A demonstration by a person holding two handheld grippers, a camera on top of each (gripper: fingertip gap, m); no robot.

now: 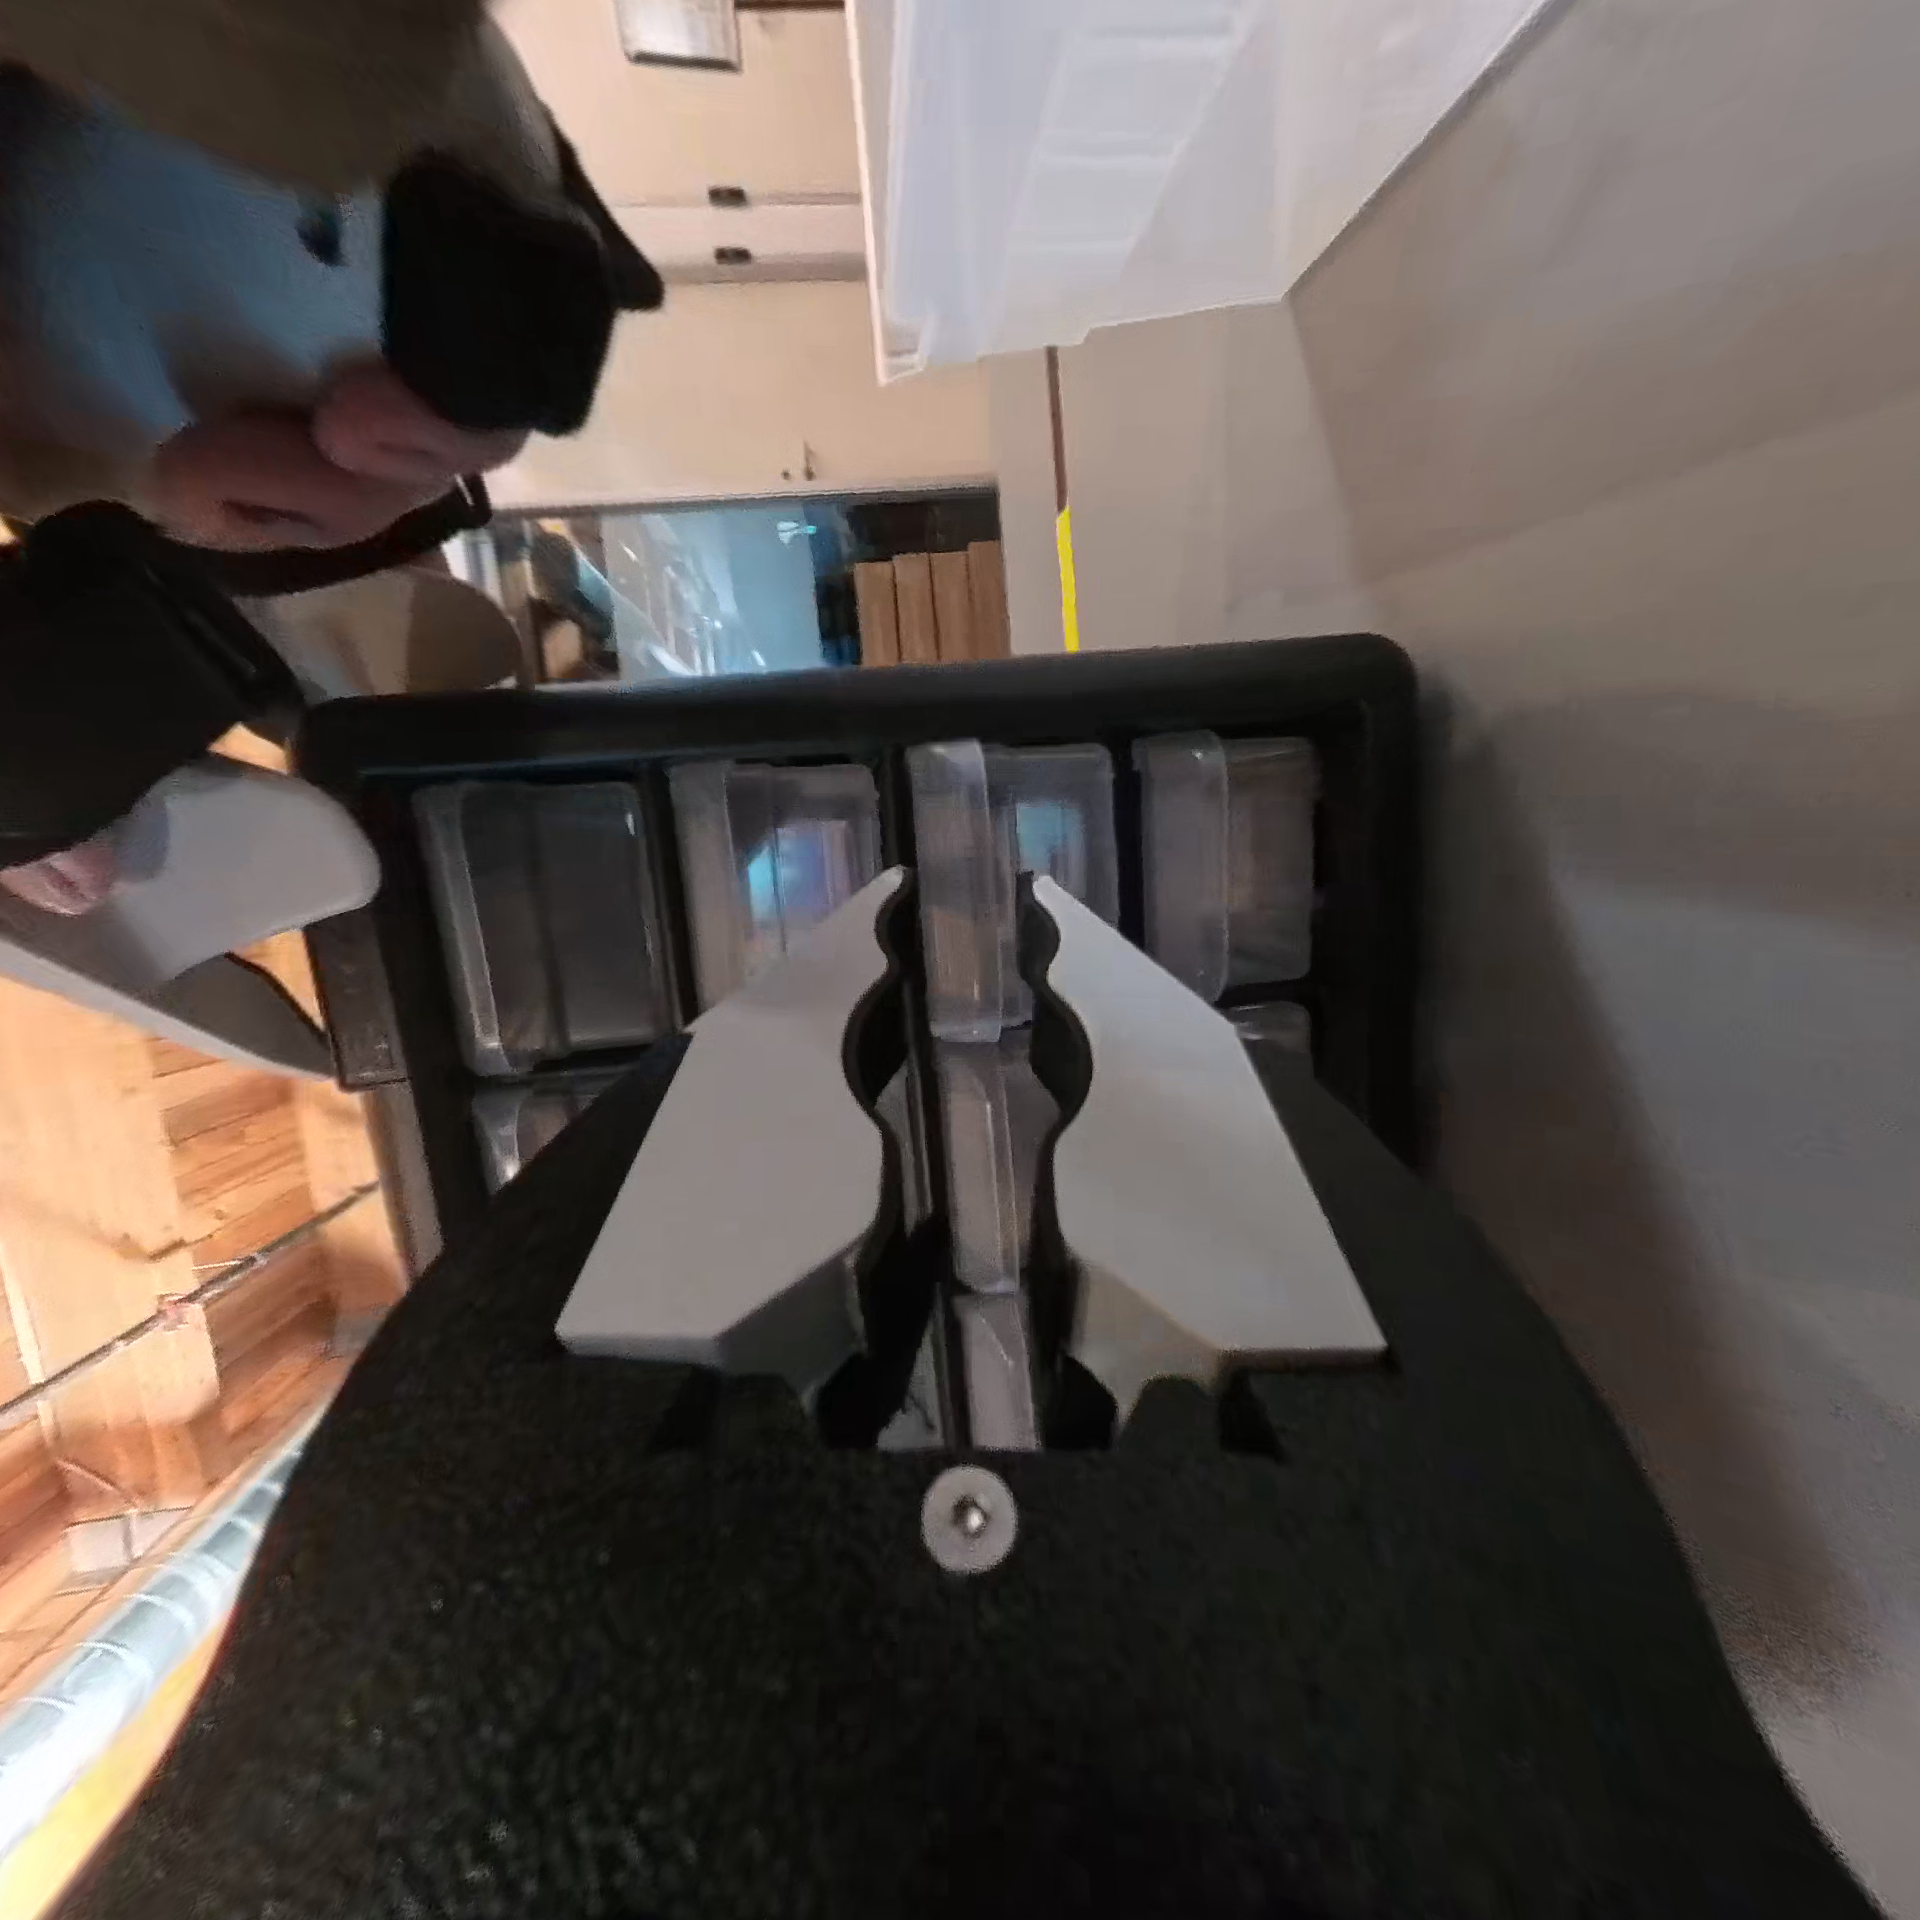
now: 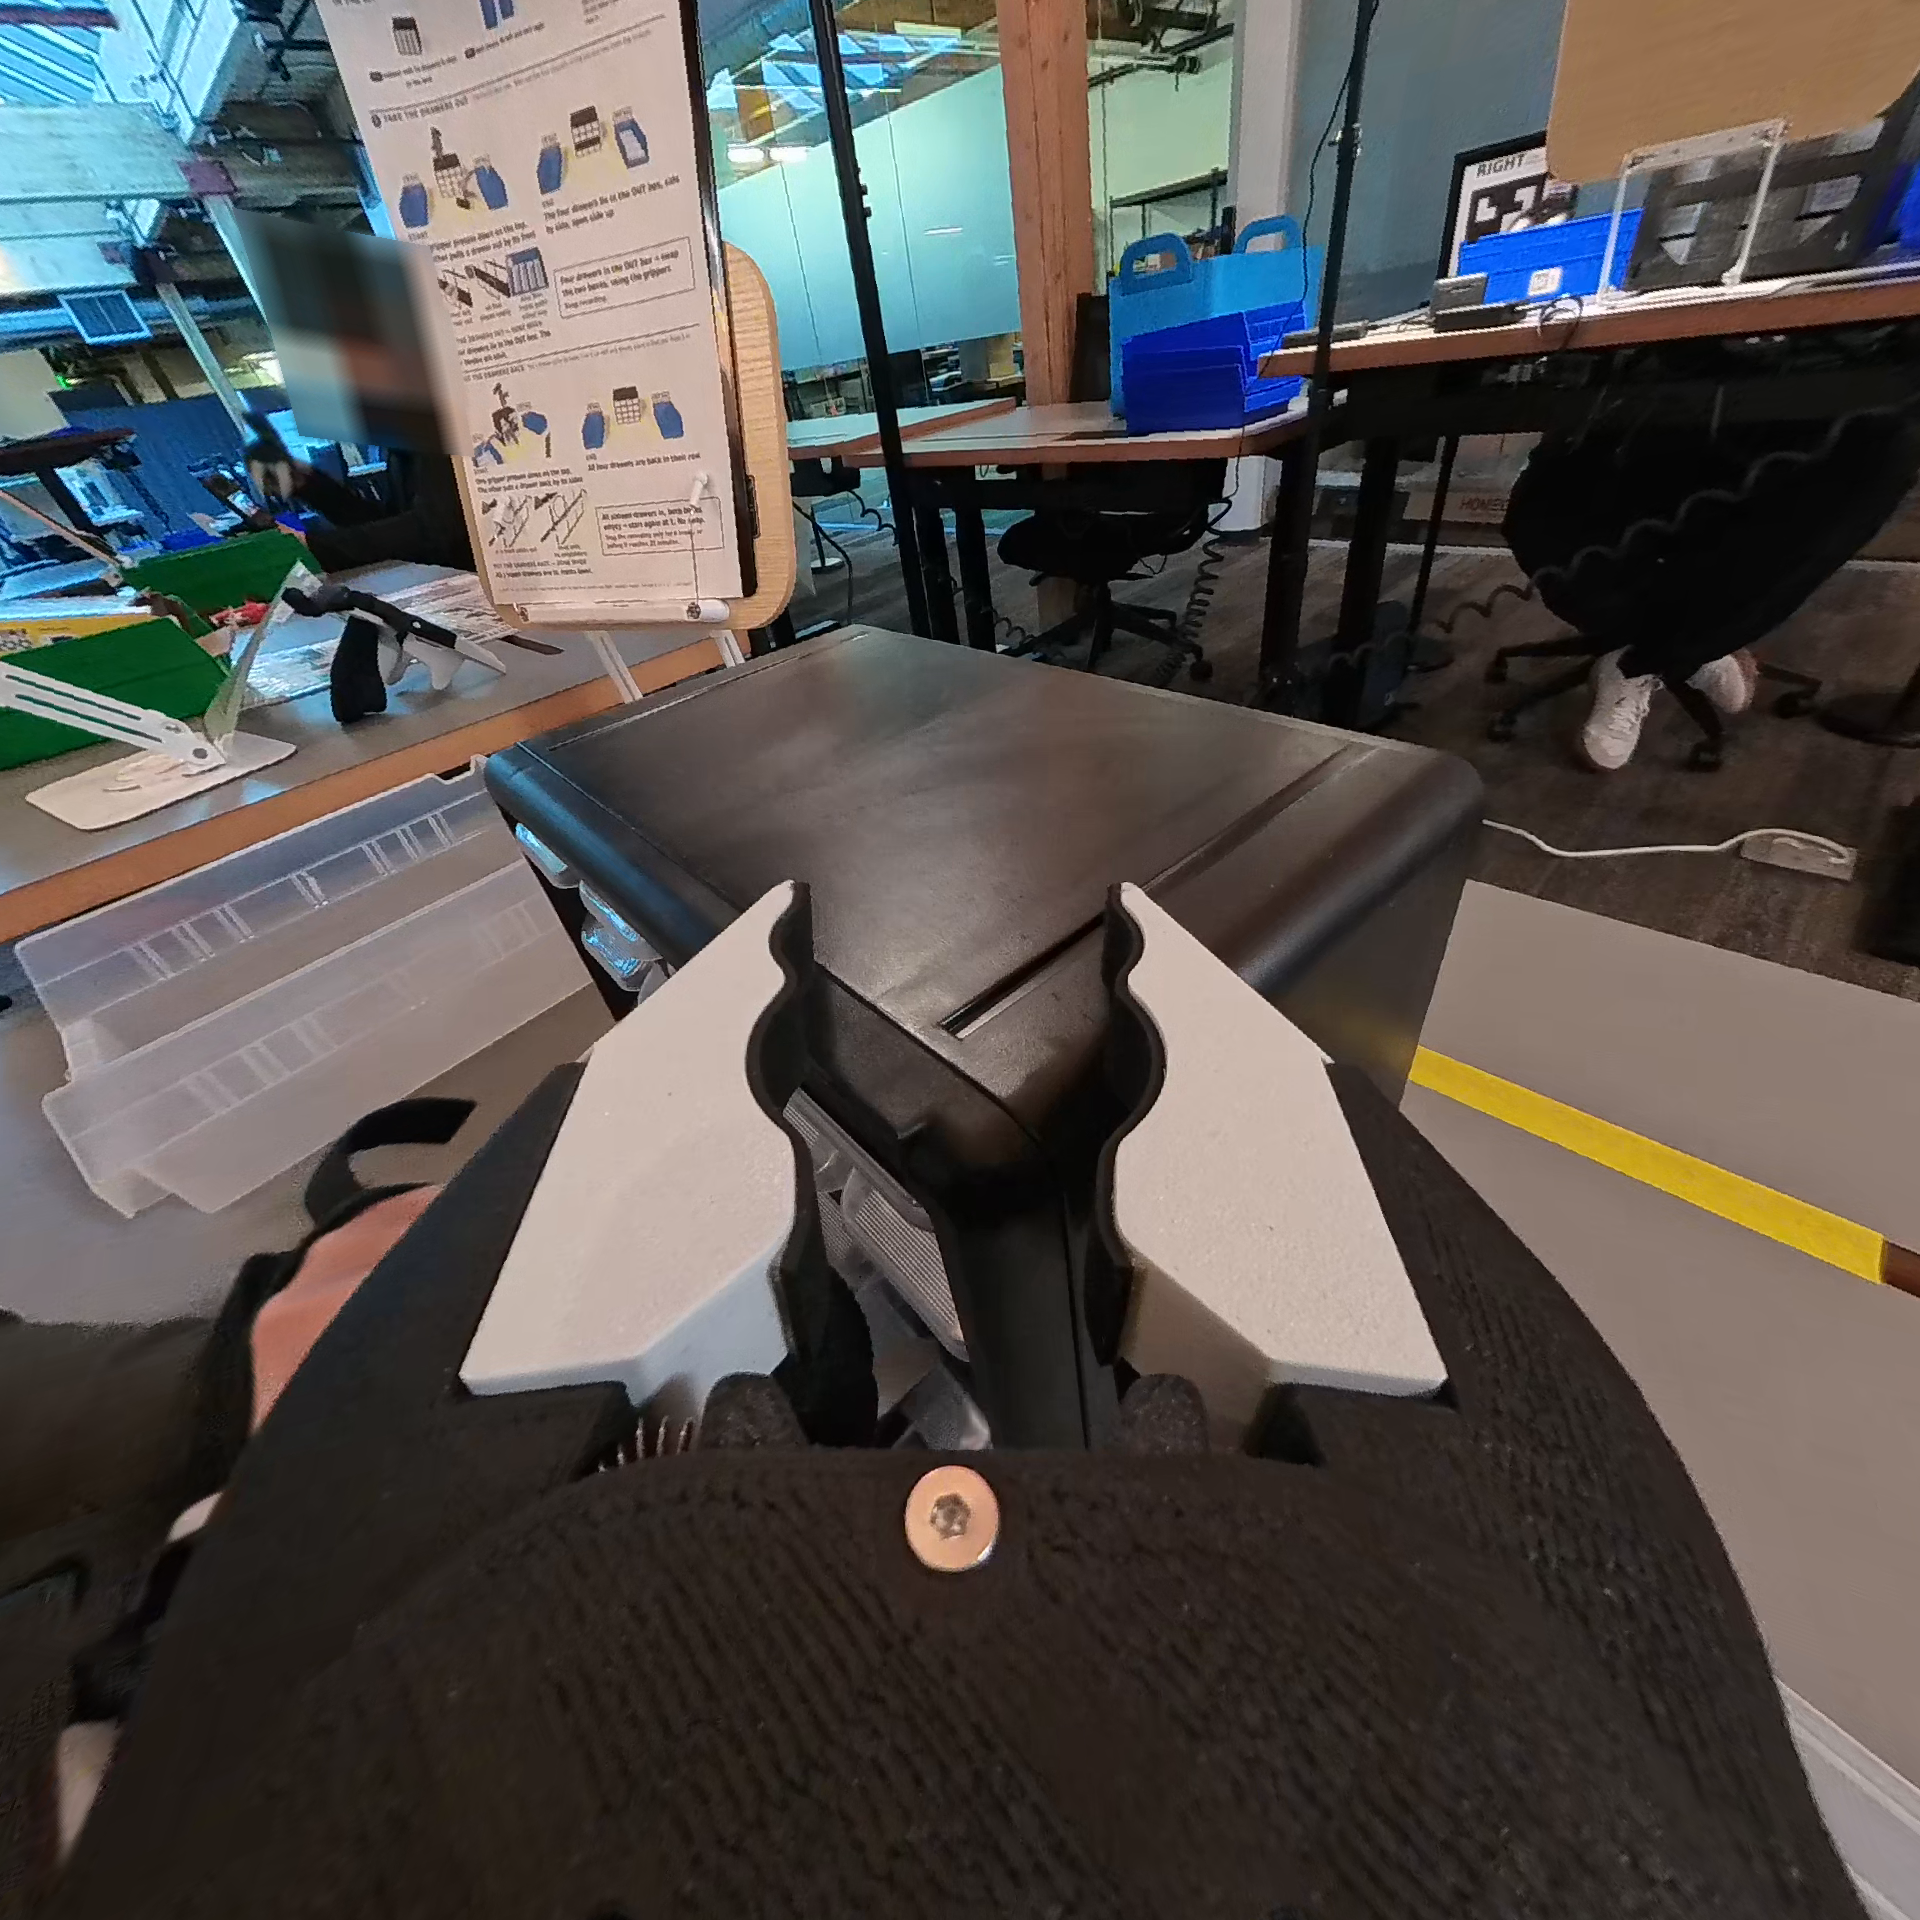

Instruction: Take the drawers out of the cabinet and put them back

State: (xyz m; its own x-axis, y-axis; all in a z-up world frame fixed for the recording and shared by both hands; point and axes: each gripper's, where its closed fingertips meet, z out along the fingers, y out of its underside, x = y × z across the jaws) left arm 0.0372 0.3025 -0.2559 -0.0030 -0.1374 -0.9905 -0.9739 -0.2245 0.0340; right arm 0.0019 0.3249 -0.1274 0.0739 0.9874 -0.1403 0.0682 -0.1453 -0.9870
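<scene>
A: Drawers, clear plastic, one row showing in a black cabinet on the grey table. Item one: where is my left gripper?

B: Left wrist view, rolled on its side. Your left gripper sits at the cabinet front, jaws spread, with the pull tab of one drawer standing between the fingertips. I judge neither pad has closed on it yet. Neighbouring drawers lie at 9 and 3 o'clock of that tab, all seated in their slots.

A: Item two: my right gripper?

B: Jaws spread, hovering over the near top corner of the cabinet. Whether it presses down I cannot tell; in the left view its finger shows at 9 o'clock, at the cabinet's edge.

A: Item three: hazards.

B: If I close off-centre, the thin tab may slip out of the pads. If the right gripper bears no weight, I expect the whole cabinet to slide along with the pull. A skewed pull could jam the drawer in its slot.

A: Item four: landing place?

B: A translucent bin at 9 o'clock of the cabinet in the right view.
</scene>
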